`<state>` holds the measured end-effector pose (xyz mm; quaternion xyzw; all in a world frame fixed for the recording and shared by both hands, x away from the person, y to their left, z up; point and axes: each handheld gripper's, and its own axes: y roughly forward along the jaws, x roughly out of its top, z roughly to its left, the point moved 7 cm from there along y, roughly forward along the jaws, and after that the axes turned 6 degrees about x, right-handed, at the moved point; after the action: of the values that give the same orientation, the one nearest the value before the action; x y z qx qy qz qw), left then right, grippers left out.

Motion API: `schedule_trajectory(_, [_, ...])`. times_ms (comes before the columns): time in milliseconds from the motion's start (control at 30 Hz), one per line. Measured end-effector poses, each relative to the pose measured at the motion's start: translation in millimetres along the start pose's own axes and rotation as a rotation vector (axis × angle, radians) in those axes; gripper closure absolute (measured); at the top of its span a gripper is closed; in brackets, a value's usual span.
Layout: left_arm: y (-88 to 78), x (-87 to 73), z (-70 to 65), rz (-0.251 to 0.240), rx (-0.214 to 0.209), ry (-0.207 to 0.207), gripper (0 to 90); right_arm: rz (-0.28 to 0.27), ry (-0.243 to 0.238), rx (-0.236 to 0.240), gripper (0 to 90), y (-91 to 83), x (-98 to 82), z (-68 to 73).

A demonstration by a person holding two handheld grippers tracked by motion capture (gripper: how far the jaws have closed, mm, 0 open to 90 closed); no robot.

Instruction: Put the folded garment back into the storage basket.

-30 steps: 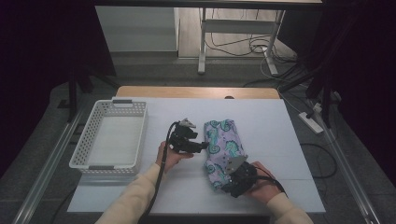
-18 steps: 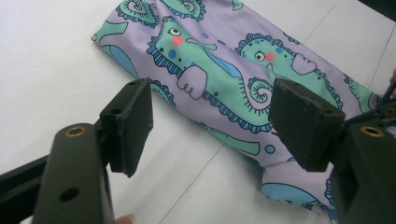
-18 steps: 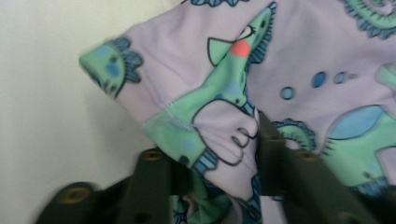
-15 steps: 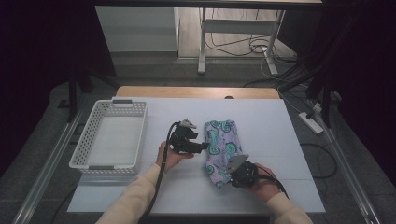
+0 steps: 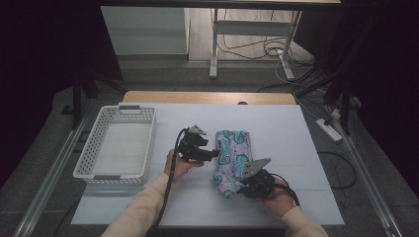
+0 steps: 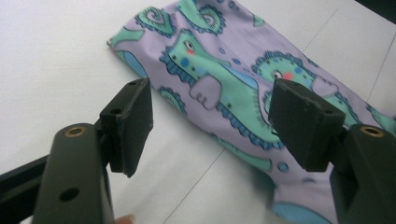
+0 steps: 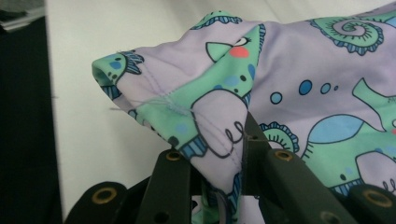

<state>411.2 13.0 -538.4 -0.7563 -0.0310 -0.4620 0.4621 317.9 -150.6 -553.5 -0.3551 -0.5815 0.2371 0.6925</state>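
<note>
Seahorse-print cloth (image 5: 233, 157) folded flat on the white table (image 5: 296, 148), right of the white basket (image 5: 118, 143). Right gripper (image 7: 219, 186) just closing, now pinching its near corner; left gripper (image 6: 210, 121) spread beside its edge. Risk: thin bite slipping, fold unravelling on lifting.

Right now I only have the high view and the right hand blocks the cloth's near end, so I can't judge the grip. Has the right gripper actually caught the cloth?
Observer: Yes. In the right gripper view the right gripper has just been closing, and its jaws pinch a fold of the patterned cloth.
Operator: Is that corner lifted?
Observer: It bunches up into a raised peak above the jaws.
Operator: And the left gripper?
Observer: The left gripper is open, its jaws apart over the cloth's side edge and the white table, pinching nothing.
</note>
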Motion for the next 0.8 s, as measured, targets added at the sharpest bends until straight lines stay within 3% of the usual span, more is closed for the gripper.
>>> schedule_trajectory(233, [1.6,-0.9,1.1,0.004,-0.004,-0.006,30.8,-0.022,-0.006,0.045,77.6,3.1,6.0,16.9])
schedule_trajectory(433, [2.9,-1.2,2.3,0.007,-0.003,-0.012,30.7,0.037,-0.048,-0.009,77.3,5.9,-0.8,12.3])
schedule_trajectory(533, [2.8,-0.7,1.3,0.005,-0.002,-0.004,30.7,0.031,-0.052,-0.015,77.2,3.8,-2.4,12.1])
schedule_trajectory(667, [3.6,-1.1,0.4,0.011,-0.004,-0.001,30.5,0.066,-0.087,-0.022,76.3,7.2,-7.3,14.6])
schedule_trajectory(733, [3.2,-1.0,0.6,0.009,-0.004,-0.002,30.5,0.070,-0.092,-0.013,72.7,8.9,-9.9,14.7])
schedule_trajectory(800, [2.5,-0.9,1.2,0.006,-0.003,-0.004,30.5,0.062,-0.076,0.012,63.6,9.8,-11.3,16.2])
